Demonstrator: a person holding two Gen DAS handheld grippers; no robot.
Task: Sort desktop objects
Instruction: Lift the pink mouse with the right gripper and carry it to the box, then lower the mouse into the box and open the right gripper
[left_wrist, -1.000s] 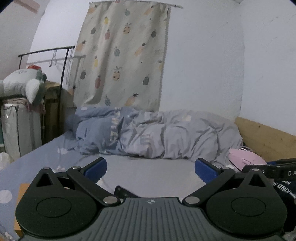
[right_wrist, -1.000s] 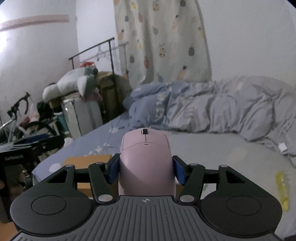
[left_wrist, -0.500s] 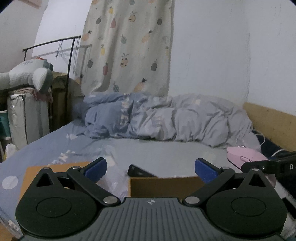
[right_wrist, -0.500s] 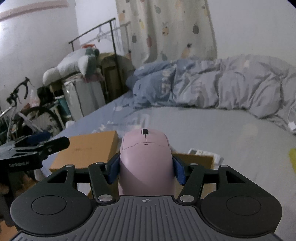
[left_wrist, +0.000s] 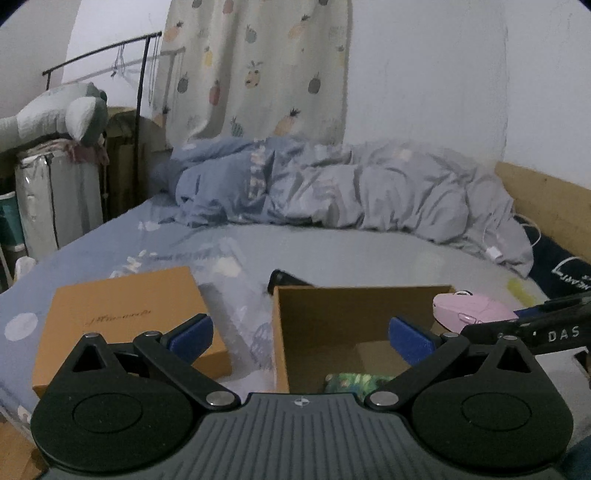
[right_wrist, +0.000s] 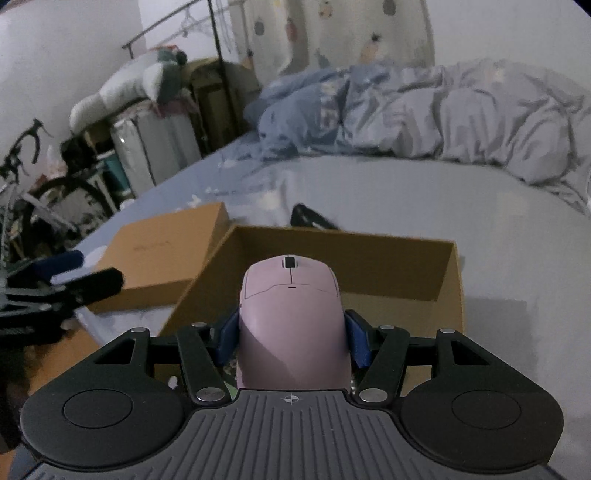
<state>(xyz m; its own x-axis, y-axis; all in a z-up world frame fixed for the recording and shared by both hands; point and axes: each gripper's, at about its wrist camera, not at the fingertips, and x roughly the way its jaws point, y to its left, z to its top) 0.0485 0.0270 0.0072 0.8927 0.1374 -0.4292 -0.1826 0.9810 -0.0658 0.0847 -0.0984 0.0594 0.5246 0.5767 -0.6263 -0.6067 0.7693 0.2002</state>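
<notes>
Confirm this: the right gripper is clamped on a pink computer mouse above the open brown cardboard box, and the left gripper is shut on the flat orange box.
Not quite. The right gripper does clamp the pink computer mouse above the open brown cardboard box, but the left wrist view shows the left gripper open and empty; the flat orange box lies on the bed, unheld.

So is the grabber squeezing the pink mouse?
Touching. In the right wrist view both blue pads of the right gripper press against the sides of the pink mouse.
</notes>
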